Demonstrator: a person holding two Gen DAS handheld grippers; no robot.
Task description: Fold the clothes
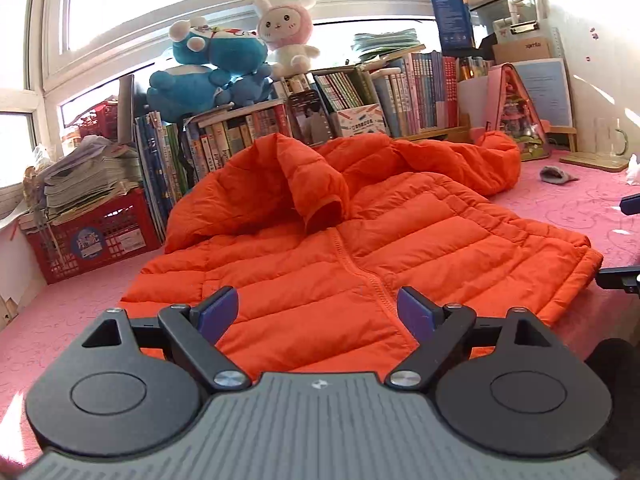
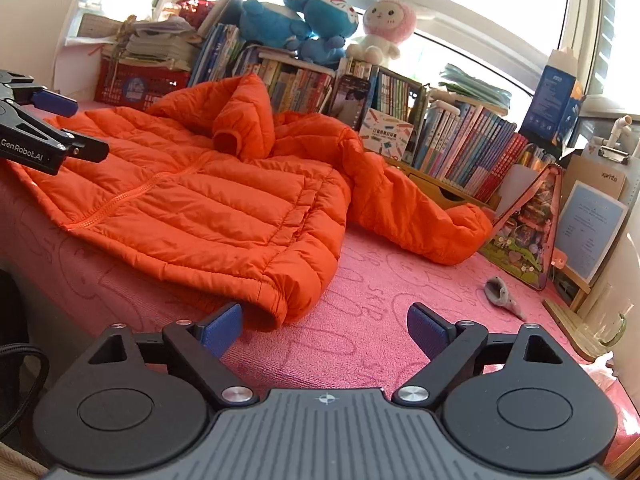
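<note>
Left wrist view showed the orange puffer jacket [image 1: 360,240] lying zipped, front up, on the pink textured mat [image 1: 80,320], one sleeve [image 1: 316,184] folded across the chest, the other trailing far right toward the books [image 1: 420,88]. The left gripper [image 1: 318,312] hovered over the near hem, jaws apart, holding nothing. The right gripper [image 2: 326,326] stood spread and empty beside the hem's right corner. Its slick, quilted shell could probably slide out of a shallow pinch, and trapped puffiness might spring a fold back open.
</note>
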